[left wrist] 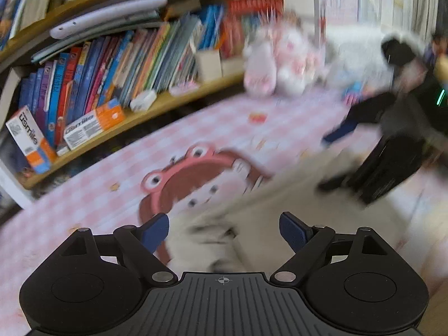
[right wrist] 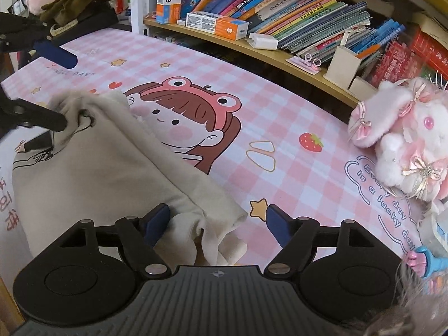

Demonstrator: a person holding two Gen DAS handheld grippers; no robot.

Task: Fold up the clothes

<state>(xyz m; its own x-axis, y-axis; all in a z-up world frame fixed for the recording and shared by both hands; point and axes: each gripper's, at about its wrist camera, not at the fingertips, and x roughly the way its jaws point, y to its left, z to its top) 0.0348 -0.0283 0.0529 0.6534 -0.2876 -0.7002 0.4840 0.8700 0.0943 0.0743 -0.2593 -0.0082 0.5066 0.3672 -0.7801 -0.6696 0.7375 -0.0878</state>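
Left gripper (left wrist: 224, 231), right gripper (right wrist: 217, 222): black bodies, ribbed base plates with crosshair marks, silver pivot screws, dark blue pads (right wrist: 275, 225). Left view blurred; the green light (left wrist: 440, 97) there is possibly an indicator.

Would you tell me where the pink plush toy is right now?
In the right wrist view the pink plush toy sits at the right edge of the checked tablecloth, just below the bookshelf and right of the printed strawberry.
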